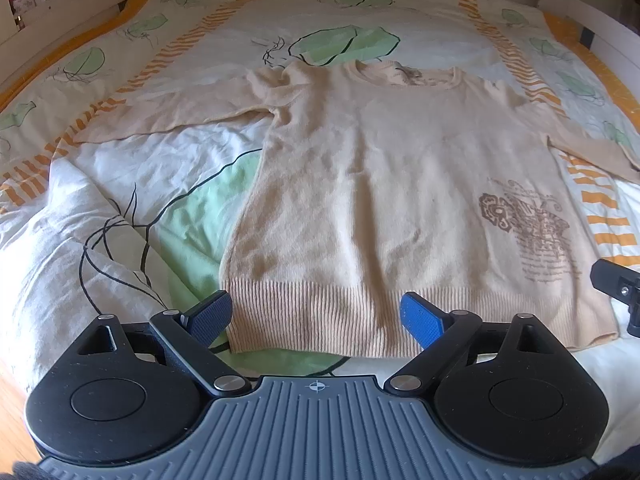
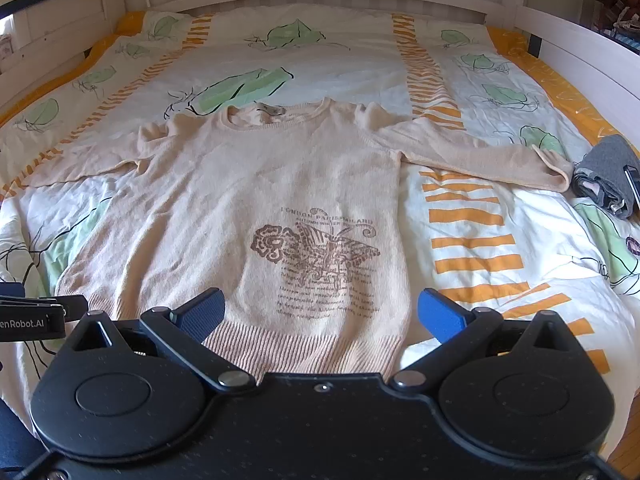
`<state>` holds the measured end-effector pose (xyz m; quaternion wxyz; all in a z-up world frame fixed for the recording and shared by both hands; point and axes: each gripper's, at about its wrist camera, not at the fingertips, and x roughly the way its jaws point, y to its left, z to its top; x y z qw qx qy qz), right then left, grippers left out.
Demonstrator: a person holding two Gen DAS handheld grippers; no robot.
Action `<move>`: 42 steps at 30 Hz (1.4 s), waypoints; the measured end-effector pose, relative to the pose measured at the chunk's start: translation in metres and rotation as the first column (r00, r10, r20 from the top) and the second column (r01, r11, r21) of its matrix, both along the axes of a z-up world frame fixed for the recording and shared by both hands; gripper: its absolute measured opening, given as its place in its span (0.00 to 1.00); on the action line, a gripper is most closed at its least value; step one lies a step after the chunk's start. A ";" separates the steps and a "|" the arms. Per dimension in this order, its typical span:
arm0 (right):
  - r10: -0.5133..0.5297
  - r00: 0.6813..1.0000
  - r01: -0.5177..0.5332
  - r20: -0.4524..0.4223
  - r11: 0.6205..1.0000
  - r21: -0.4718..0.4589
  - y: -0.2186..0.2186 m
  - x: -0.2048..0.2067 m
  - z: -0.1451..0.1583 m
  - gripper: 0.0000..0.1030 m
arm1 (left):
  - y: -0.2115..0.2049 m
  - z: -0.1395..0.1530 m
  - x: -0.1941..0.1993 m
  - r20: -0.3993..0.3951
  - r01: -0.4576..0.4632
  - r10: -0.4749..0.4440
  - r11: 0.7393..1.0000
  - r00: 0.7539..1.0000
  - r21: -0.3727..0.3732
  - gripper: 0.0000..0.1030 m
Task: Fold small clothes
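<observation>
Sweater [image 1: 380,184] flat on bed [image 1: 120,184], front up, sleeves spread, hem nearest. Left tool [image 1: 316,318] and right tool [image 2: 322,314] both released, empty, poised over hem. Judgement: pinch hem corners squarely, both layers, lift evenly toward collar, avoid snagging duvet.

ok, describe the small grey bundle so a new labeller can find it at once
Start from the bed with the leaf-print cover, where a beige sweater lies spread flat. Follow the sleeve stretching toward the bed's right edge; just past its cuff sits a grey folded bundle. It is the only dark, compact fabric piece there; something small and dark lies against it.
</observation>
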<state>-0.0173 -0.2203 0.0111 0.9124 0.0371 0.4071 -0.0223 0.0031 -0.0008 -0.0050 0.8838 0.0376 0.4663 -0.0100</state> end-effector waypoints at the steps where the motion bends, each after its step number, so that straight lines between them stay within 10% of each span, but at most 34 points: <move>1: 0.000 1.000 0.000 -0.001 1.000 -0.001 0.000 0.000 0.000 0.99 | 0.000 0.000 0.000 0.000 -0.001 0.001 1.000 1.000 0.000 0.89; 42: 0.015 0.999 -0.015 -0.028 1.000 -0.004 0.004 0.007 -0.006 0.99 | 0.000 -0.009 0.006 -0.048 -0.003 0.002 1.000 0.999 -0.013 0.89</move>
